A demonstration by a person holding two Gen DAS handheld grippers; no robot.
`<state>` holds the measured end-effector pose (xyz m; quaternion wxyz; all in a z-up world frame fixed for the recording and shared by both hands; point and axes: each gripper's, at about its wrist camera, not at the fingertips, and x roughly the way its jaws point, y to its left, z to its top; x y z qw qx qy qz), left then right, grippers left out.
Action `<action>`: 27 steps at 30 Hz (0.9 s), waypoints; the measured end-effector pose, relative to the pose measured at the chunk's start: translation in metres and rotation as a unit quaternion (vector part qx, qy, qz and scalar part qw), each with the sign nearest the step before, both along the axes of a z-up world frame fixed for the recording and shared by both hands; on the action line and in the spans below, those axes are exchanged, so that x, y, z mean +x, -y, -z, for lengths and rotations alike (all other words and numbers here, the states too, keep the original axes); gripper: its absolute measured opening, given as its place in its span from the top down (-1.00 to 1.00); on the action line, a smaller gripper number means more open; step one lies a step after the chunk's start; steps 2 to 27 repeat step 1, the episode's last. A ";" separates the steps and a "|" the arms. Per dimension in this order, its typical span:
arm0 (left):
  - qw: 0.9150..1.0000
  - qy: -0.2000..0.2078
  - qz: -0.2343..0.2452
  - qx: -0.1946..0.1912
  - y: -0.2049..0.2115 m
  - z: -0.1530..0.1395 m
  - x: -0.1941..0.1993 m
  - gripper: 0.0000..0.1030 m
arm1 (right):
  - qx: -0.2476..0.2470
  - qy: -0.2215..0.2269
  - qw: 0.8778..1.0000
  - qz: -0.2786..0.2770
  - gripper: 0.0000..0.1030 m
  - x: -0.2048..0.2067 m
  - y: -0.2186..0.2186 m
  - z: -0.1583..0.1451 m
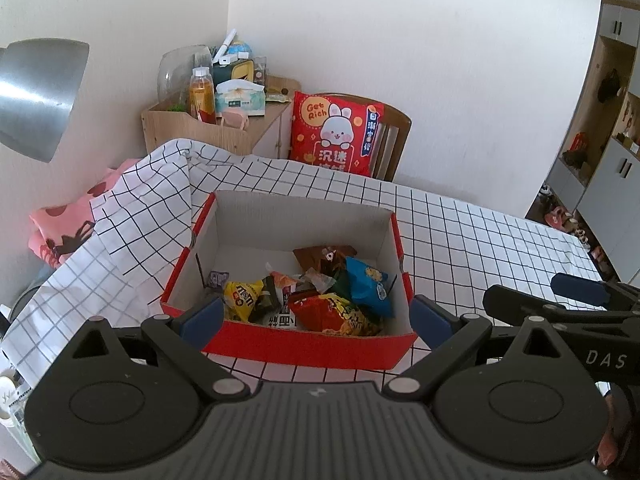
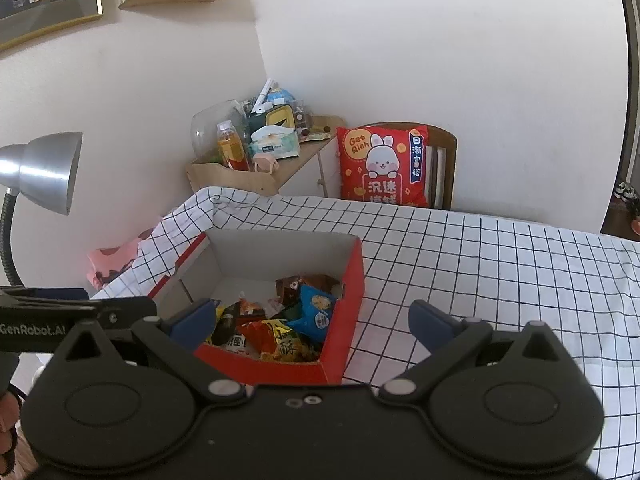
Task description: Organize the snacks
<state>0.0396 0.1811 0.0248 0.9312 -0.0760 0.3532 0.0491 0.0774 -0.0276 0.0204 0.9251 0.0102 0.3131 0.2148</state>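
A red cardboard box (image 1: 304, 346) with a white inside stands on the checked tablecloth. It holds several snack packets: a yellow m&m's bag (image 1: 242, 298), a blue bag (image 1: 368, 286), a red-orange bag (image 1: 332, 314) and a brown one (image 1: 324, 256). My left gripper (image 1: 316, 318) is open and empty, above the box's near wall. The box also shows in the right wrist view (image 2: 352, 276), with the blue bag (image 2: 316, 308) inside. My right gripper (image 2: 316, 322) is open and empty, over the box's near right corner.
The table (image 1: 480, 240) with the checked cloth stretches to the right. A wooden chair with a red rabbit cushion (image 1: 334, 134) stands behind it. A cluttered wooden cabinet (image 1: 216, 128) sits in the corner. A metal lamp (image 2: 44, 172) is at left.
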 end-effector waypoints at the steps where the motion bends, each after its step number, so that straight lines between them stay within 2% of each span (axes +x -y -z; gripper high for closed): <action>1: 1.000 -0.001 0.001 0.000 0.001 0.001 0.000 -0.94 | 0.000 -0.001 1.000 0.001 -0.99 0.000 0.000 0.001; 27: 1.000 -0.001 0.001 0.000 0.001 0.001 0.000 -0.94 | 0.000 -0.001 1.000 0.001 -0.99 0.000 0.000 0.001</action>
